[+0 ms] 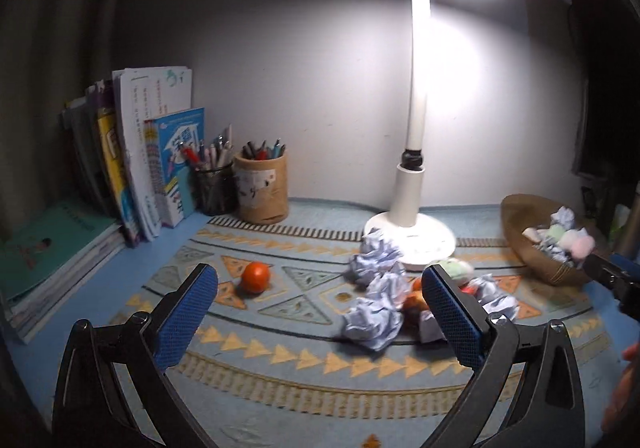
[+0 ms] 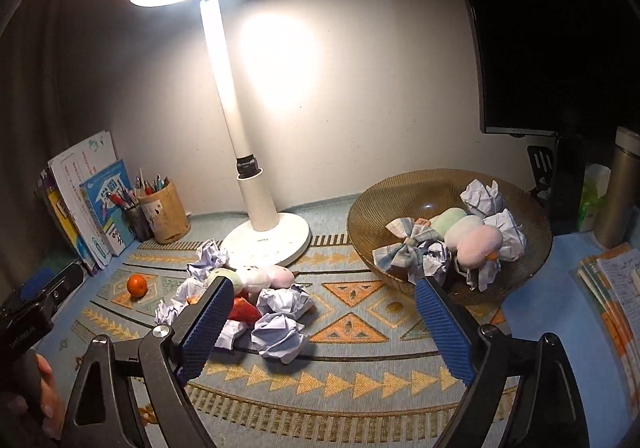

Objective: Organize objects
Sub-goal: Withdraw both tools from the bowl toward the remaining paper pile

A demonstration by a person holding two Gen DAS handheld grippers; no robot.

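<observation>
A pile of crumpled paper balls [image 1: 372, 322] lies on the patterned mat beside the lamp base, mixed with a pastel plush toy [image 2: 256, 276] and a red item [image 2: 244, 310]. To the left, apart from the pile, sits a tangerine [image 1: 256, 277]. At the right, a brown glass bowl [image 2: 400, 187] holds more crumpled paper, a second plush [image 2: 468, 232] and a checked bow. My left gripper [image 1: 320, 276] hovers open over the mat with nothing between its pads. My right gripper [image 2: 325, 286] is open too, between the pile and the bowl, holding nothing.
A white desk lamp [image 1: 412, 236] stands lit at the back centre. Books [image 1: 136, 163] and two pen holders [image 1: 262, 187] line the back left. A metal flask [image 2: 620, 187], a dark monitor and stacked notebooks [image 2: 612, 288] crowd the right side.
</observation>
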